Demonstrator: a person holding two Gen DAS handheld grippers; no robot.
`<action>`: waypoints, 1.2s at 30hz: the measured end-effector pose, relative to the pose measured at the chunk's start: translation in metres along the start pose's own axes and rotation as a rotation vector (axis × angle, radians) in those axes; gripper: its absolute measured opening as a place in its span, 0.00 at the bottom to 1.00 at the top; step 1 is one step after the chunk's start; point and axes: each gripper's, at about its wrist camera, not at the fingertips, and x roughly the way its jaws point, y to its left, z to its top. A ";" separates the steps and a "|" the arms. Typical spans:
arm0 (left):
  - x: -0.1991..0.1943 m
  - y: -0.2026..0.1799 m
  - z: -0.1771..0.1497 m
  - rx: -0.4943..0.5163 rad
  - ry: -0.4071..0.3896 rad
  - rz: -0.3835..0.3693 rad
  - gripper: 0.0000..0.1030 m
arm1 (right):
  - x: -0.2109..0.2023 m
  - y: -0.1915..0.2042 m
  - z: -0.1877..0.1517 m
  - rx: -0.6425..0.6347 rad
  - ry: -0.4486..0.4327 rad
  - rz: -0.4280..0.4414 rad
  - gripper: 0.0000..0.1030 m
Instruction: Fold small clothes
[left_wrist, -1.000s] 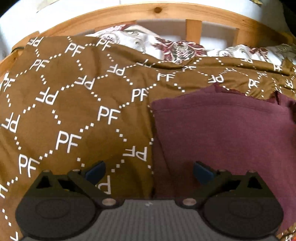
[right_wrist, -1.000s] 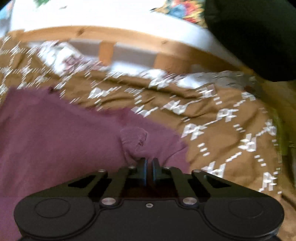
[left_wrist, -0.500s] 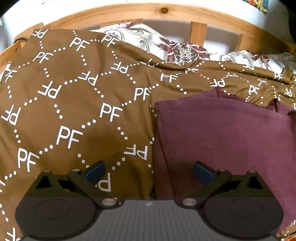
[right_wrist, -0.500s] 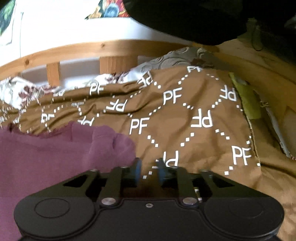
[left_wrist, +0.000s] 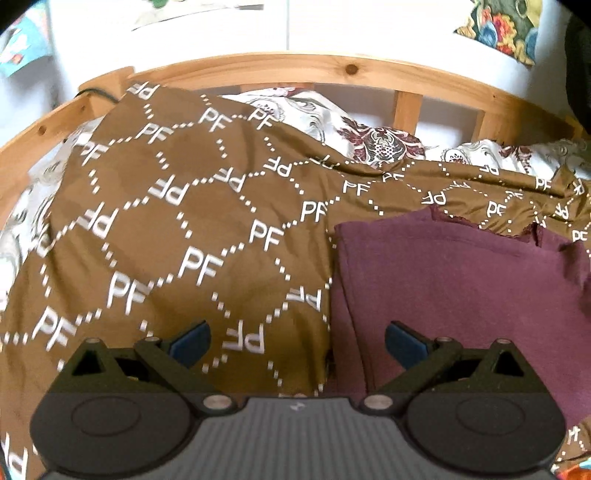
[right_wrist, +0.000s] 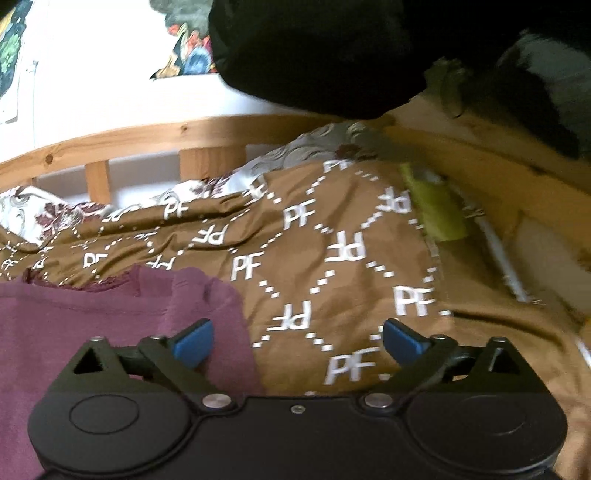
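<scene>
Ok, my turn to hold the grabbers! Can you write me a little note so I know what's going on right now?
Left gripper: open, empty, over the garment's left edge.
Right gripper: jaws opening, nothing between them, at the garment's right edge.
Maroon garment: lying fairly flat on the brown PF-print bedspread, a small flap folded in at its right corner.
Done: that flap, it seems.
Left: probably the main folds.

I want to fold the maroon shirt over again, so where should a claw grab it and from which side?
Take the maroon shirt by its near left corner, along the straight folded edge beside the brown bedspread, coming in from the left. That edge lies flat and bare of wrinkles, so a pad could probably slip under it. The open left claw already straddles it; the right claw is opening, nothing between its pads.
</scene>
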 end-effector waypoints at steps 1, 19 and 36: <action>-0.004 0.001 -0.004 -0.010 0.001 -0.003 0.99 | -0.004 -0.003 0.000 0.003 -0.007 -0.008 0.99; -0.050 -0.001 -0.056 -0.003 -0.009 0.060 0.99 | -0.087 -0.023 -0.023 0.112 -0.071 -0.029 0.99; -0.029 -0.008 -0.056 0.008 0.079 0.064 0.99 | -0.030 0.016 -0.023 0.092 0.051 0.259 0.71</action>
